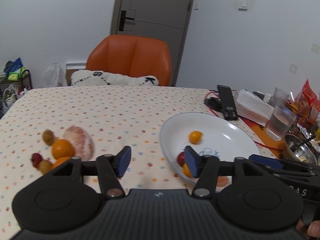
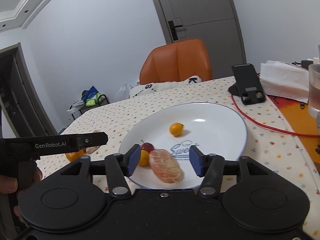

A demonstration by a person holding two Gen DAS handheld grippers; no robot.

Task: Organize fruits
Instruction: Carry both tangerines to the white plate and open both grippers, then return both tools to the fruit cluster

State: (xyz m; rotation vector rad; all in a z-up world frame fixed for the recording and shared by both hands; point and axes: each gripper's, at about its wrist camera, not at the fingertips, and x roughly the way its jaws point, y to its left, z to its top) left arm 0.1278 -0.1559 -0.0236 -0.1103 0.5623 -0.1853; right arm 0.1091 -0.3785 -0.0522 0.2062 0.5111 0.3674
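Note:
My left gripper (image 1: 158,162) is open and holds nothing, hovering over the dotted tablecloth between a fruit pile and the white plate (image 1: 226,126). The pile at left holds a peeled grapefruit (image 1: 80,143), an orange (image 1: 62,148), a brown kiwi-like fruit (image 1: 48,137) and small red and green fruits. My right gripper (image 2: 165,161) is open above the plate's (image 2: 216,120) near side. A peeled grapefruit segment (image 2: 166,165) lies on the plate below its fingers. A kumquat (image 2: 176,129), a red fruit (image 2: 147,146) and a small orange (image 2: 144,158) also lie there.
An orange chair (image 1: 130,58) with a white cushion stands behind the table. At the right are a black phone stand (image 1: 227,102), a red cable (image 2: 260,125), tissues (image 1: 252,104), glasses (image 1: 280,120), a metal bowl (image 1: 300,152) and snack packs. A hand shows at lower left in the right wrist view.

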